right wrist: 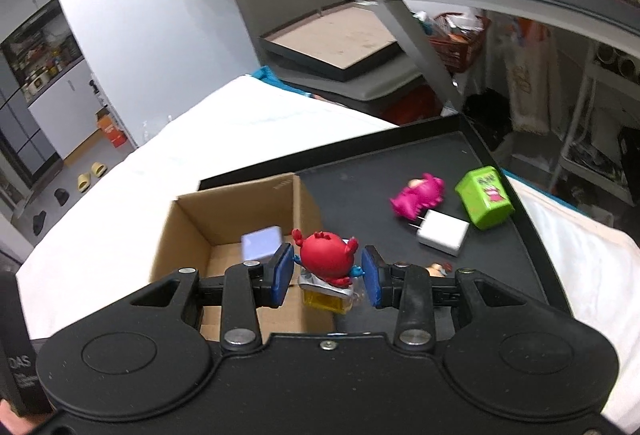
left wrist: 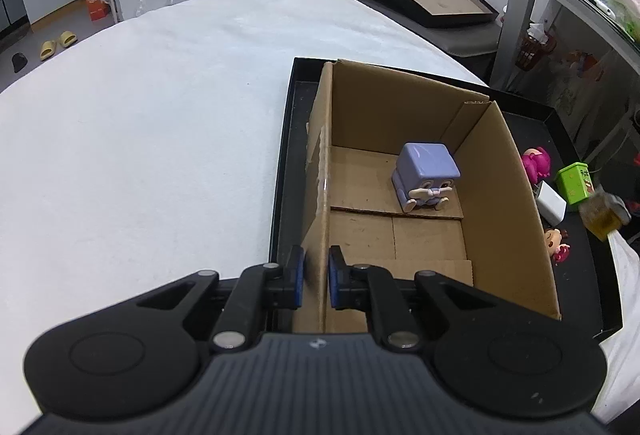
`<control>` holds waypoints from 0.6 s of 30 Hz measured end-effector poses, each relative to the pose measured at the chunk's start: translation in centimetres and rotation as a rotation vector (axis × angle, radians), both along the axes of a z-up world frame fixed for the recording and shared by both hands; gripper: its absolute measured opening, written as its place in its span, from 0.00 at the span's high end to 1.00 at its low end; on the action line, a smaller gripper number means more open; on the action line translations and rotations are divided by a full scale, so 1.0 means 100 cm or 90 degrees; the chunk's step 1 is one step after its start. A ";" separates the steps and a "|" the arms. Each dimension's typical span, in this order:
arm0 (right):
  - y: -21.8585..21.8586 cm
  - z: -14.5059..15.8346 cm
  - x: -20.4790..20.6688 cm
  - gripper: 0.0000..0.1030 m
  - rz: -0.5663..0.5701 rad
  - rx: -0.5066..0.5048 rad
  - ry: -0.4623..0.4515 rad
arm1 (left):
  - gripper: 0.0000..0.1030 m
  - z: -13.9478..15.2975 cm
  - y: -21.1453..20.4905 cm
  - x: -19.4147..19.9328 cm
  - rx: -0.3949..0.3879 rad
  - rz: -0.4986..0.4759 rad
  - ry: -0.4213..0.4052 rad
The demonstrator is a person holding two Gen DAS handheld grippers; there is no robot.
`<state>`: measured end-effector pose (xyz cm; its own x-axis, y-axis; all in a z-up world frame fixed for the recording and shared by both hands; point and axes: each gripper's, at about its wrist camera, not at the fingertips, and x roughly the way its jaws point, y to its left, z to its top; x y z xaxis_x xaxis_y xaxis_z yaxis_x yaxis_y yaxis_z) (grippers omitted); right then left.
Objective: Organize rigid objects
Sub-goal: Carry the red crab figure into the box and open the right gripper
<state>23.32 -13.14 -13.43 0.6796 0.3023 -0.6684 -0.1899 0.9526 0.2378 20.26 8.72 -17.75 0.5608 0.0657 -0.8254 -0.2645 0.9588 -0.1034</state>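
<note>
The left tongs (left wrist: 316, 277) are pinched on the left wall of the cardboard box (left wrist: 508, 195), one blue pad outside and one inside, both against the cardboard near its close corner. The box stands open-topped in a shallow black tray (left wrist: 280, 171), which lies on a table covered with a white cloth (left wrist: 140, 123). Inside the box, toward its far right corner at about one o'clock from those tongs, sits a lilac block-headed figurine (left wrist: 426, 177), upright on the cardboard floor.

The right tongs (right wrist: 327, 271) carry a red crab toy (right wrist: 326, 255) mounted on a small yellow-and-silver base (right wrist: 326, 295). The toy sits between the blue pads, but small gaps show at both sides, so I cannot tell how firmly it is gripped. It hangs over the box's right wall.

On the bare tray floor, at about two o'clock from the right tongs, lies a white charger (right wrist: 442, 233) with its prongs pointing toward a magenta figurine (right wrist: 416, 197) tipped on its side. A green carton-shaped toy (right wrist: 484, 197) leans just right of the charger. A small red-haired doll (left wrist: 556, 241) lies close to the box's right wall.
</note>
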 end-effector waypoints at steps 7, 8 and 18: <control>0.036 0.007 0.001 0.65 0.048 -0.023 -0.002 | 0.89 -0.001 0.007 -0.003 -0.024 -0.004 -0.008; 0.042 0.008 0.001 0.65 0.053 -0.029 -0.003 | 0.89 -0.001 0.008 -0.003 -0.030 -0.004 -0.009; 0.082 0.010 0.010 0.64 0.095 -0.072 0.001 | 0.89 -0.004 0.013 -0.004 -0.051 -0.011 -0.011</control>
